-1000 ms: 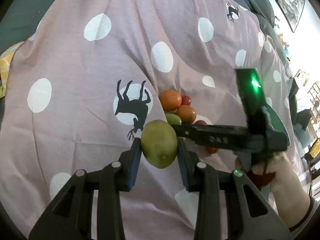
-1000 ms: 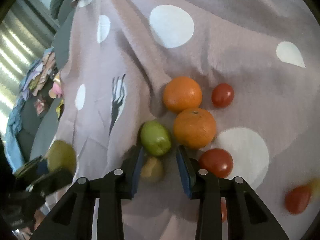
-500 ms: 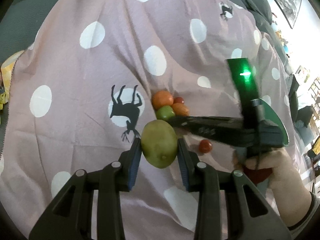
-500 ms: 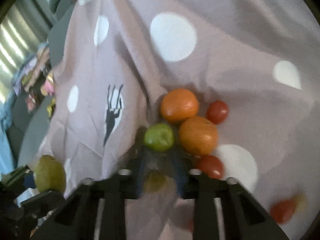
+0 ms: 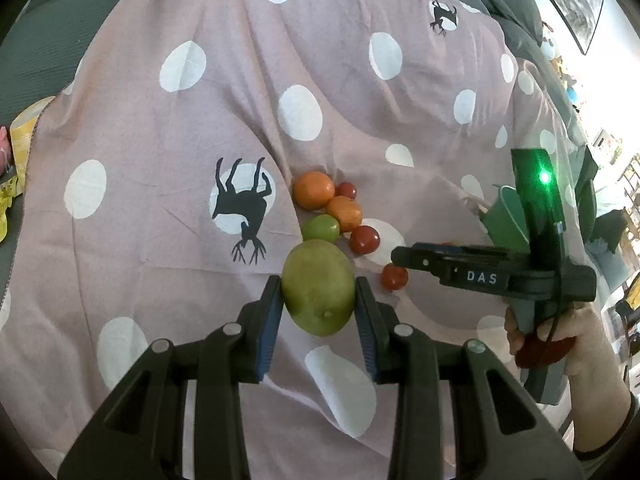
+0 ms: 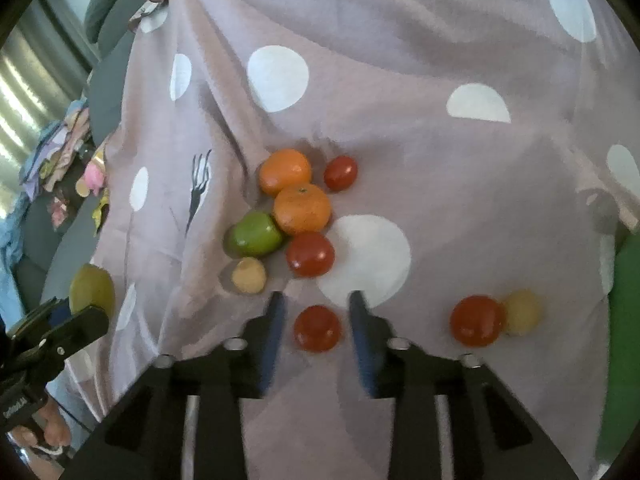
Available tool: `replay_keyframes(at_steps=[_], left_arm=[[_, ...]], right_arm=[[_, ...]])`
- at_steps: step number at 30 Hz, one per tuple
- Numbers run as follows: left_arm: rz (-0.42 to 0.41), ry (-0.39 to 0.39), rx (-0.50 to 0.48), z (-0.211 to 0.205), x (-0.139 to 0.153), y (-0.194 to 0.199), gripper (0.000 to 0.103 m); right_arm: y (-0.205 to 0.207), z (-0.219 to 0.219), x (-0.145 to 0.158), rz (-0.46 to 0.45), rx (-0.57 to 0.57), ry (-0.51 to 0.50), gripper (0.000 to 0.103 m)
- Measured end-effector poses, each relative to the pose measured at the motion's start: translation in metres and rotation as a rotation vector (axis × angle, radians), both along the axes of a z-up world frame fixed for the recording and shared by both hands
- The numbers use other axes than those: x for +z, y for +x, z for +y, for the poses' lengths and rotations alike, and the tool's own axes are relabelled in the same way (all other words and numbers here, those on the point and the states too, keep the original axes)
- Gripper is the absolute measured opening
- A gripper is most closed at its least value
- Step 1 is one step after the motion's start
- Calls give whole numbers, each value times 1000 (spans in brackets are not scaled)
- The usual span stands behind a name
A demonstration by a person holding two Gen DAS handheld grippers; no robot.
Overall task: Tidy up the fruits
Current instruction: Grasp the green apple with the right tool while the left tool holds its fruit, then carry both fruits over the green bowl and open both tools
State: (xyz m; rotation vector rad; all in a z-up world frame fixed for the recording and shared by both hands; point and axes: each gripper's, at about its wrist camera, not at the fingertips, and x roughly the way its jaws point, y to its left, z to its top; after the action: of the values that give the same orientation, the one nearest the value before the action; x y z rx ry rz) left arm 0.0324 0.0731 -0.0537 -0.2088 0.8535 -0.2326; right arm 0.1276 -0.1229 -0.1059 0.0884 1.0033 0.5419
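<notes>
Leftmost, my left claw (image 5: 318,296) is clamped on a large yellow-green fruit (image 5: 318,287), its blue pads pressed to either side. Just beyond it on the spotted cloth (image 5: 160,160) sits a cluster: a green fruit (image 6: 257,234), two oranges (image 6: 303,208) touching each other, and a small tan fruit (image 6: 249,275). Further right, my right claw (image 6: 316,316) stands apart, holding nothing, with a red tomato (image 6: 317,329) on the cloth between its fingers. To its right lie another tomato (image 6: 477,321) and a pale yellow fruit (image 6: 522,312), touching
</notes>
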Motion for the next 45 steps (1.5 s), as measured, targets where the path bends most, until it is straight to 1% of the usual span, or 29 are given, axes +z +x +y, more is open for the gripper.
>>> replay_keyframes(at_steps=[2, 5, 7, 8, 9, 11, 13, 15, 18, 19, 21, 25, 26, 29, 31, 33, 37, 39, 42, 44, 45], left_arm=[[-1, 0, 2, 1, -1, 3, 35], [-5, -6, 9, 5, -4, 6, 35], [-4, -10, 10, 8, -6, 9, 35], [-3, -11, 11, 9, -6, 10, 35], [0, -12, 12, 10, -8, 11, 35], [3, -12, 13, 13, -10, 13, 35], [7, -12, 14, 15, -12, 13, 35], [11, -14, 13, 17, -14, 15, 35], [13, -13, 10, 18, -15, 16, 35], [13, -16, 9, 18, -15, 17, 35], [14, -18, 12, 18, -15, 18, 35], [14, -16, 12, 18, -15, 17, 35], [14, -13, 14, 18, -15, 17, 35], [14, -12, 10, 17, -14, 17, 35], [12, -4, 5, 14, -13, 16, 35], [10, 5, -6, 12, -11, 16, 35], [2, 14, -35, 2, -7, 17, 35], [0, 17, -56, -9, -4, 18, 35], [-3, 16, -96, -29, 0, 19, 35], [-7, 18, -131, -46, 4, 21, 35], [-12, 20, -156, -57, 7, 23, 35]], right_arm=[[3, 6, 1, -6, 17, 17, 39], [10, 20, -3, 21, 54, 78, 39], [18, 35, -9, 44, 53, 75, 40], [23, 42, -10, 41, 47, 80, 41], [26, 46, -8, 34, 47, 96, 44], [36, 56, -8, 51, 29, 103, 50], [44, 67, -12, 54, 10, 52, 50], [47, 78, -11, 9, 30, 0, 50], [51, 91, -14, 5, 55, -49, 50], [51, 98, -15, -14, 56, -96, 50], [54, 104, -18, -38, 64, -148, 50], [55, 111, -19, -49, 90, -182, 48], [53, 112, -19, -61, 98, -187, 45], [44, 113, -20, -95, 123, -215, 43], [39, 109, -16, -103, 114, -201, 43], [29, 99, -7, -126, 95, -153, 43], [-3, 50, 26, -172, 33, -20, 43], [-16, 26, 34, -188, 9, 11, 43], [-48, -13, 43, -231, -34, 28, 43], [-64, -39, 49, -259, -80, 32, 43], [-66, -49, 49, -274, -106, 36, 43]])
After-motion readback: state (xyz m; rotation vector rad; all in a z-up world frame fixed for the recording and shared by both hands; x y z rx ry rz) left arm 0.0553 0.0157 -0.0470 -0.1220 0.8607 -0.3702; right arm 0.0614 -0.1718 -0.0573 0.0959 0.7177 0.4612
